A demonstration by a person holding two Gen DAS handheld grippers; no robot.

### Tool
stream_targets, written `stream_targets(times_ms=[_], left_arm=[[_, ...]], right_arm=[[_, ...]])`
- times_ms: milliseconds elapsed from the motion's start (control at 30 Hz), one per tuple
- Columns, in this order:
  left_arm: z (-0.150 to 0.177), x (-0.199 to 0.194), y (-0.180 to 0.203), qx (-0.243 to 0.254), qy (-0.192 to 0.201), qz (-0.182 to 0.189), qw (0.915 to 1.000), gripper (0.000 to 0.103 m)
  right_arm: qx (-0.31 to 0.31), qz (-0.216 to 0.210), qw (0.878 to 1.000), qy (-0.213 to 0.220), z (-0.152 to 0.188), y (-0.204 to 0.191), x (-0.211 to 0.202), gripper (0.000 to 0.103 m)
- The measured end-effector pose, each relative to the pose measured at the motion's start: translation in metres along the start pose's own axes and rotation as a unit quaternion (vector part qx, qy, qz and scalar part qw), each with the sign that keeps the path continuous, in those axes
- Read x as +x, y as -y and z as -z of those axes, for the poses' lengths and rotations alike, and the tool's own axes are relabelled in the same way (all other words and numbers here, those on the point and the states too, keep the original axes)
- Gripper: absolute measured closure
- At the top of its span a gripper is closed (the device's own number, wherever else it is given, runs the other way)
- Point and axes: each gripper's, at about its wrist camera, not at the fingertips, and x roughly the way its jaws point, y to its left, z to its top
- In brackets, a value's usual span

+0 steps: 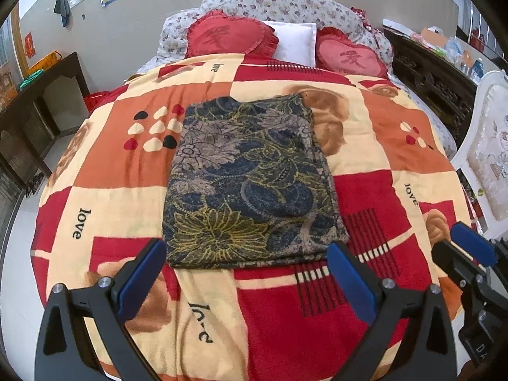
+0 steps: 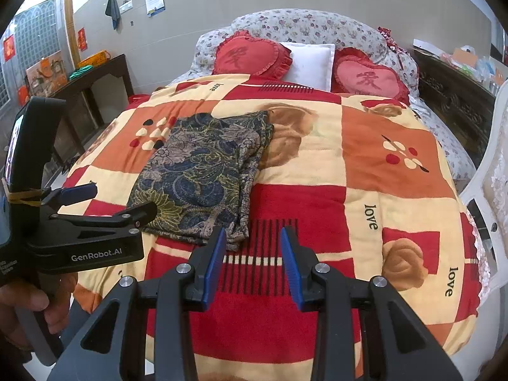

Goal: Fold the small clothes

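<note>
Left wrist view shows the folded garment (image 1: 250, 177) lying flat at frame centre on the blanket (image 1: 111, 165) that covers the bed. The left gripper (image 1: 247, 273) is held just short of its near hem, jaws wide apart and empty, with the hem spanning most of the gap between them. In the right wrist view the garment (image 2: 203, 174) sits left of centre; the right gripper (image 2: 254, 263) is aimed past its near right corner at bare blanket, jaws narrowly parted, nothing between them.

Judged from this, the main risk is a pinch that takes blanket pile together with the cloth, since both are soft and lie touching; the fold would then be dragged askew. The layered right edge could also be split, only the top layer being lifted. The two grippers are close together at the lower frame, so a clash is possible.

Open blanket is seen right of the garment and toward the pillows (image 1: 231, 36); furniture (image 1: 41, 104) stands at both sides.
</note>
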Motion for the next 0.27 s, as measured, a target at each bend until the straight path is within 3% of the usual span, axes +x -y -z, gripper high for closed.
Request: stream_targets(times_ms=[267], left_arm=[[-0.0003,-0.0086,0.0053,0.014,0.024,0.004,0.9996,0.000]], right_arm=[[0.001,0.002,1.000,-0.001,0.0010,-0.0004,0.0016,0.066]])
